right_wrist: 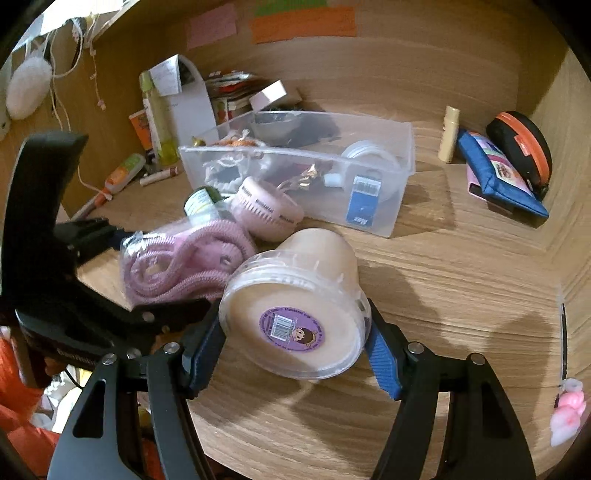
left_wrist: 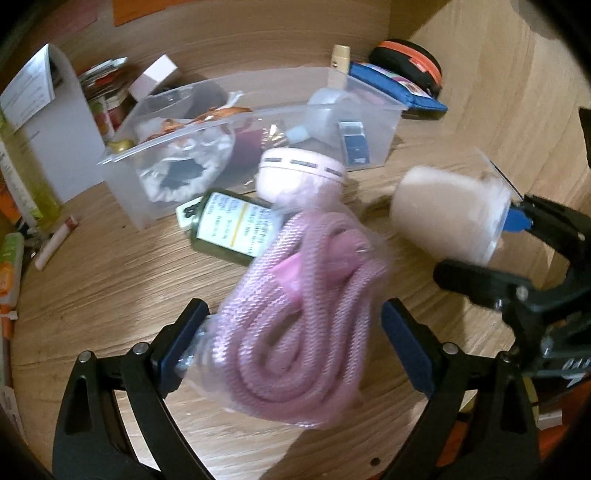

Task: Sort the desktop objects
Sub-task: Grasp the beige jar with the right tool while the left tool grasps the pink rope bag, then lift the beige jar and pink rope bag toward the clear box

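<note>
**A wood-grain desk nook**

We see a light wooden desktop [right_wrist: 461,266] meeting matching wood panels at the back [right_wrist: 388,66] and right side [left_wrist: 491,62]. Pink [right_wrist: 211,26] and orange [right_wrist: 303,24] paper notes stick on the back panel.

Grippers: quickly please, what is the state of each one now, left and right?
Left gripper: closed on the bagged pink cord.
Right gripper: closed on the beige tub with clear lid.

bottle [left_wrist: 225,225] before bin [left_wrist: 122,173], pouch [right_wrist: 498,173] right
</note>
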{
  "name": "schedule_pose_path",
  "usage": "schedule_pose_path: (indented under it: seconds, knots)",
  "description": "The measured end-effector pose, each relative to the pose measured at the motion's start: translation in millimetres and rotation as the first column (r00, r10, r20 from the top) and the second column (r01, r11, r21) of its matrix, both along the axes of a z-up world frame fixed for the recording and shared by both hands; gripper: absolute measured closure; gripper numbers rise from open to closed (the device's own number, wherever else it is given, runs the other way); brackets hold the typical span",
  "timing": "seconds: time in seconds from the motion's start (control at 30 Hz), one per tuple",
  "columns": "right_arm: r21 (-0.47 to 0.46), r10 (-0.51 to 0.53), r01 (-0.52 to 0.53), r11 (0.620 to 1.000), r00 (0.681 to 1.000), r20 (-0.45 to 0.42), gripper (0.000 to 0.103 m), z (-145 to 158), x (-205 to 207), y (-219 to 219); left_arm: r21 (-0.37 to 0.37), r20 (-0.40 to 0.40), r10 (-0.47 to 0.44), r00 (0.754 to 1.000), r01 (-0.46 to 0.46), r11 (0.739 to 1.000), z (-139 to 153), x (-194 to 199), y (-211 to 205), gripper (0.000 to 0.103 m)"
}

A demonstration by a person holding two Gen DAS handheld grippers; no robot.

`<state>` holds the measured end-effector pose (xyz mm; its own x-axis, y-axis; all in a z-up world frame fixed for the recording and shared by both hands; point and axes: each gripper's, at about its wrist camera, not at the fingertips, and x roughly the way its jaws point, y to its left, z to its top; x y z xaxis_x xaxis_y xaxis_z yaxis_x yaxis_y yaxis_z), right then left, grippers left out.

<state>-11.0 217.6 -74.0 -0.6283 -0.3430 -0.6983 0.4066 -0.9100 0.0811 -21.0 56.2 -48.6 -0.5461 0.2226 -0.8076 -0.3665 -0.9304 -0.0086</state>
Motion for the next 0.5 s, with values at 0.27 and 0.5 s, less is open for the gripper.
schedule_pose_path:
  seconds: [0.27,0.5]
  knots:
    - [-0.062,-0.017,0.016,0.998,1.0,-0.018,0.037,15,-7,15,0.0,0.046,-0.004,0.999,0.004,1.0,-14,-11,6,0.005]
    - [-0.075,-0.017,0.016,0.997,1.0,-0.014,0.037,16,-9,17,0.01,0.003,0.053,0.999,-0.054,0.999,-12,-11,4,0.032]
